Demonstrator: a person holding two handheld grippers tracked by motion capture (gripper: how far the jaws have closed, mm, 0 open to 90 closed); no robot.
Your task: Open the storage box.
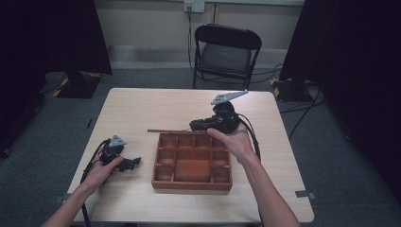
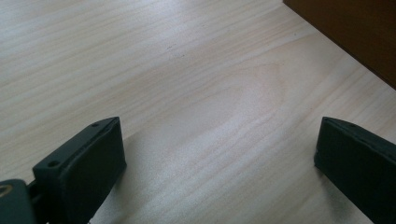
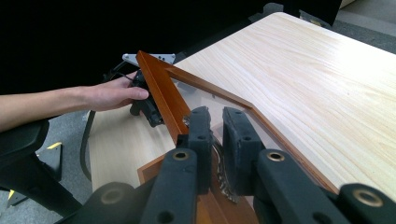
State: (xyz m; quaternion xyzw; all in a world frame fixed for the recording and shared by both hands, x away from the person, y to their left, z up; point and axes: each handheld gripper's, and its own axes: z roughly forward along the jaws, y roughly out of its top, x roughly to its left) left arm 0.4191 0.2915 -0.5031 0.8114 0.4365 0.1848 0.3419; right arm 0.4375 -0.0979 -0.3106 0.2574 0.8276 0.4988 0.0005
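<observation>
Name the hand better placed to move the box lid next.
Right. The right gripper is shut on the lid; the left gripper rests open on the table, apart from the wooden box.

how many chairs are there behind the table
1. A black folding chair stands on the grey floor just beyond the far edge of the table, facing it. The dark areas at both sides could hide more.

1. The table (image 1: 142,113) top is pale wood grain, smooth and matt.
2. The compartment box (image 1: 192,162) and its lid frame (image 3: 161,91) are reddish-brown wood with a satin sheen; the lid's pane looks clear.
3. The right gripper (image 3: 215,140) has matt black plastic jaws.
</observation>
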